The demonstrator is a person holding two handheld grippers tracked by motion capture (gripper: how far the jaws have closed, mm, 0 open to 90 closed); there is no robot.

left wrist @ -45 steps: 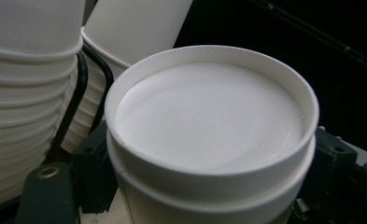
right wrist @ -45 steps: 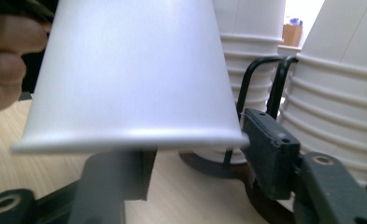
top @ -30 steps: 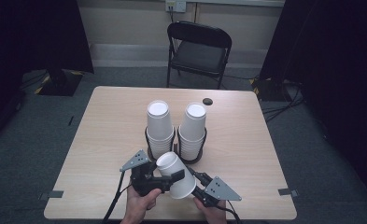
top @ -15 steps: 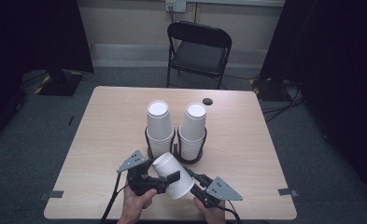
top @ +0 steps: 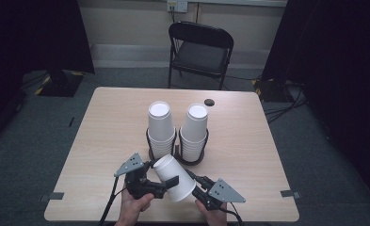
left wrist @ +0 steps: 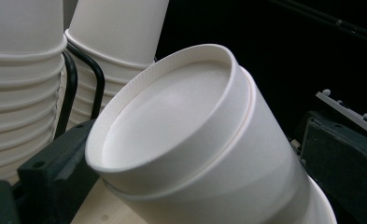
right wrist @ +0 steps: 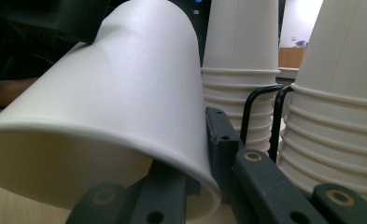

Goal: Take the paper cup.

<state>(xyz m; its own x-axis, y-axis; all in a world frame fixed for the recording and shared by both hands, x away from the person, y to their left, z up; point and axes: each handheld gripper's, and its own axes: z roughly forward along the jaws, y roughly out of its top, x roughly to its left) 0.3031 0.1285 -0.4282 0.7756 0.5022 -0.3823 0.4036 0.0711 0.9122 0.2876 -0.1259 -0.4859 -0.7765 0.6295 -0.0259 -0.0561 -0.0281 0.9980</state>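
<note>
A paper cup (top: 174, 178) is held tilted above the table (top: 102, 141), low in the frame's middle, in front of two cup stacks (top: 161, 129) in a wire holder. The right gripper (top: 199, 186) is clamped on its rim; the left gripper (top: 161, 176) has just been opened around its base. A handover is judged under way; next, the left gripper must be drawn clear.

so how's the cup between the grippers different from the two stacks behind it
The cup lies tilted on its side, above the table; the two stacks stand upright, base up, in black wire holders. The cup looks like a nested pair at most, while each stack holds many. The right hand-held gripper pinches the cup's rim; nothing grips the stacks. All are plain white paper cups.
</note>
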